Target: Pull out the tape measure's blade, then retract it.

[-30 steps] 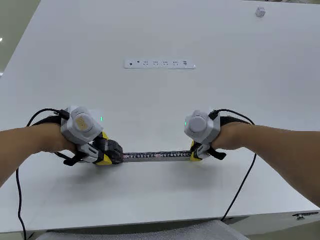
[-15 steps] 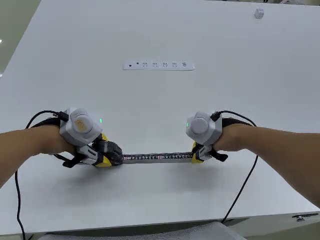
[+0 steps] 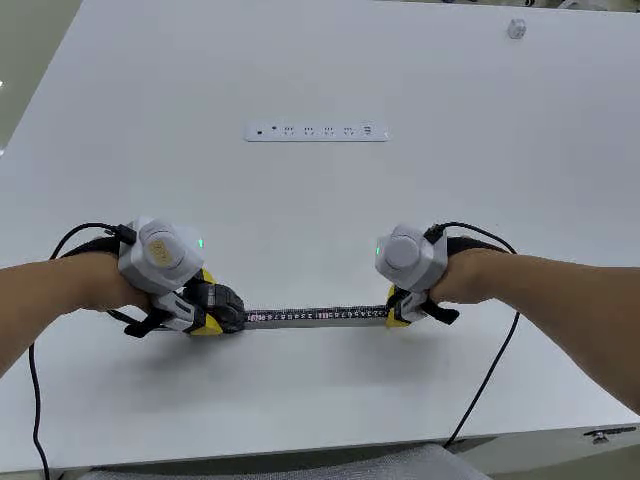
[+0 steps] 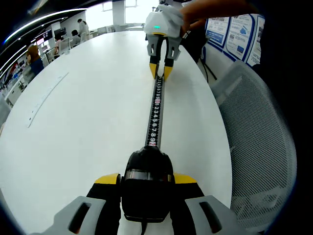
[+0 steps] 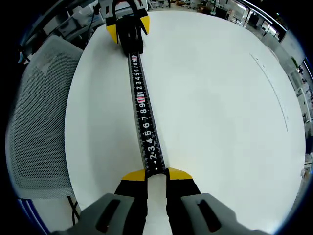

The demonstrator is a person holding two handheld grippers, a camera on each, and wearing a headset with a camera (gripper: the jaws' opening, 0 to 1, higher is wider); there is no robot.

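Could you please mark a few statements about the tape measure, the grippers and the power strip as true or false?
1. The left gripper grips the case. True.
2. The blade is fully retracted. False: it stretches from the case to the right gripper.
3. The right gripper is shut on the blade's end. True.
4. The power strip lies between the grippers. False: it lies farther out on the table, beyond the blade.
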